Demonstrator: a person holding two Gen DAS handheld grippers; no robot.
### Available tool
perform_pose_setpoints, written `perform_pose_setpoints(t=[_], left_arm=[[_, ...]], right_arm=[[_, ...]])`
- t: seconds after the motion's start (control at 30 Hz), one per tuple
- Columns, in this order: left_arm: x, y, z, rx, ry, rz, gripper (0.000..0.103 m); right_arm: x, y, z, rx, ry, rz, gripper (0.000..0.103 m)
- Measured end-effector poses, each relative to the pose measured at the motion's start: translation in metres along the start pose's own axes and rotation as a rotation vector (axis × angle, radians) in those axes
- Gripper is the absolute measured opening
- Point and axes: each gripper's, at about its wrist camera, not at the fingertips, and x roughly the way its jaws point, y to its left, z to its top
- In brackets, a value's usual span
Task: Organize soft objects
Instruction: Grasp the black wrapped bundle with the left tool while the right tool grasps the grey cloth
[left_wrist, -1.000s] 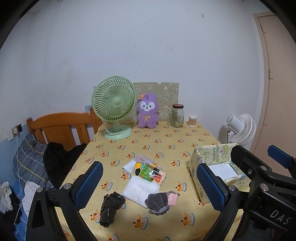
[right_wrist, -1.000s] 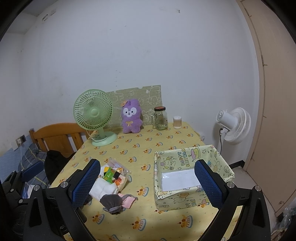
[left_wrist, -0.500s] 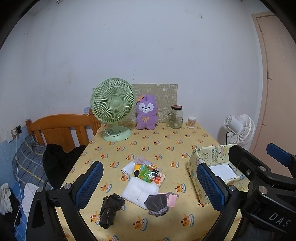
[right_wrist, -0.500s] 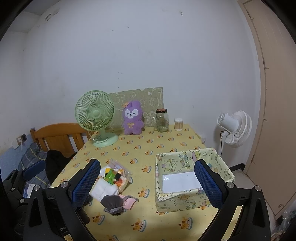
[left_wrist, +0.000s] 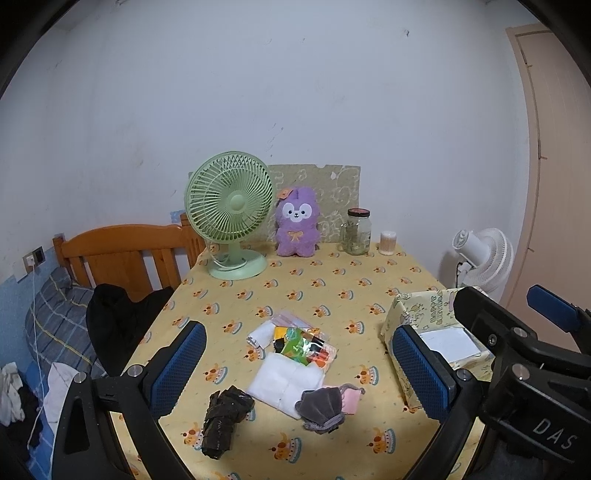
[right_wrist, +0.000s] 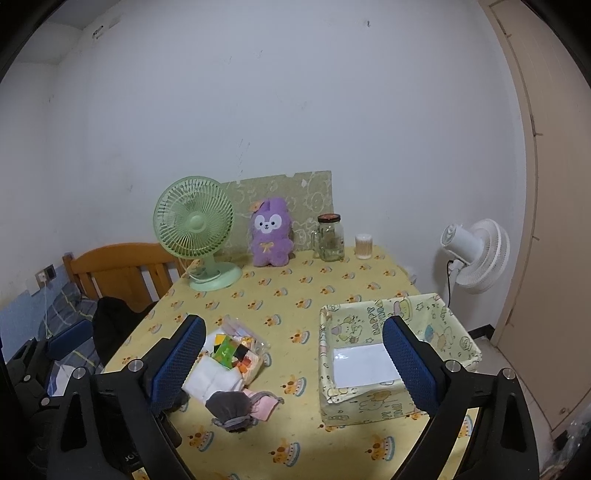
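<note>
Lying near the table's front edge, the grey pouch (right_wrist: 231, 406) looks limp and light, best pinched mid-body; right gripper (right_wrist: 291, 363) closing on nothing, left gripper (left_wrist: 295, 373) spread, empty.

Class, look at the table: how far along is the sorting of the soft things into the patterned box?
Done: nothing yet; the patterned box shows only its white base. In hand: nothing. The left gripper is open; the right gripper has its jaws closing slightly with nothing between them. Left: the grey pouch, white folded cloth, black bundle and colourful packet all lie on the tablecloth.
</note>
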Motion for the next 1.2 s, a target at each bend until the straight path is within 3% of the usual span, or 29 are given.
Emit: perform_pose_setpoints(t=[0.37, 0.87, 1.2], left_arm=[[0.03, 0.01, -0.012, 0.004, 0.071, 0.01, 0.094], [0.056, 0.027, -0.043, -0.007, 0.137, -0.011, 0.09], [0.083, 0.038, -0.074, -0.01, 0.23, -0.014, 0.087]], right_arm=[[0.032, 0.012, -0.015, 0.001, 0.056, 0.035, 0.094], [0.064, 0.033, -0.046, -0.022, 0.105, 0.053, 0.091], [0.098, 0.046, -0.078, -0.025, 0.214, 0.069, 0.09]])
